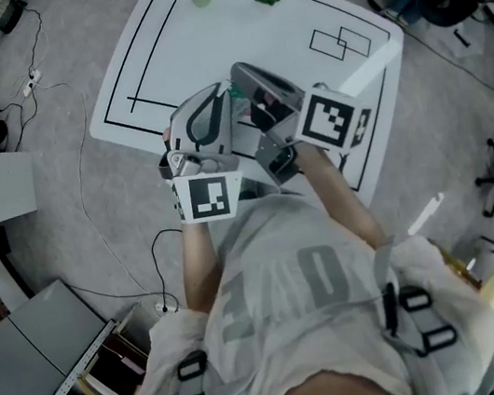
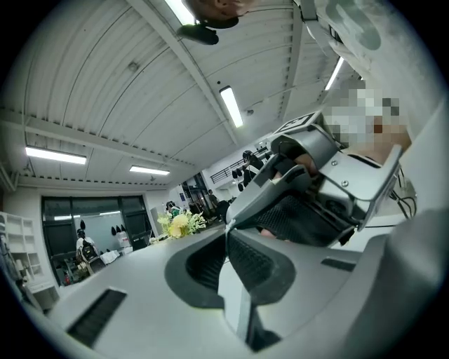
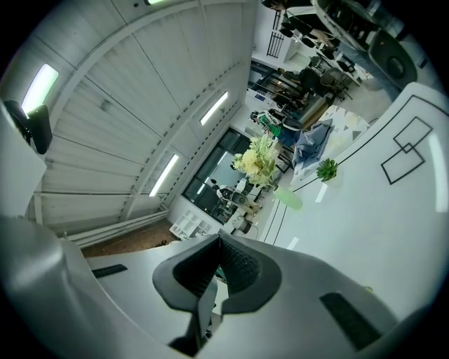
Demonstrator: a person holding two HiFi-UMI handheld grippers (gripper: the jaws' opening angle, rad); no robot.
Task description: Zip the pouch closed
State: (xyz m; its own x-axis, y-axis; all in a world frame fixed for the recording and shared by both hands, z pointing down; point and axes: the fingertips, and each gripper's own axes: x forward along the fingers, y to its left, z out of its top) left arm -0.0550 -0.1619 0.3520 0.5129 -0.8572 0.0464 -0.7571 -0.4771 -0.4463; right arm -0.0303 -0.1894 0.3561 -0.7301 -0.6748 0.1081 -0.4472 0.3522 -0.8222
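head: above, steeply down | gripper views: close along jaws | head+right share table (image 1: 229,43)

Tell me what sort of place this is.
Probably a robotics lab or workshop: a white table marked with black outlines, cables trailing over grey carpet, and ceiling strip lights.

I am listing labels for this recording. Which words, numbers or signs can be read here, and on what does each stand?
Nothing reads clearly.
Shirt: large pale letters, creased and seen from above; not readable.
Left cube and right cube: black-and-white square markers, patterns only, no words.
White board: black outlines only, no text.
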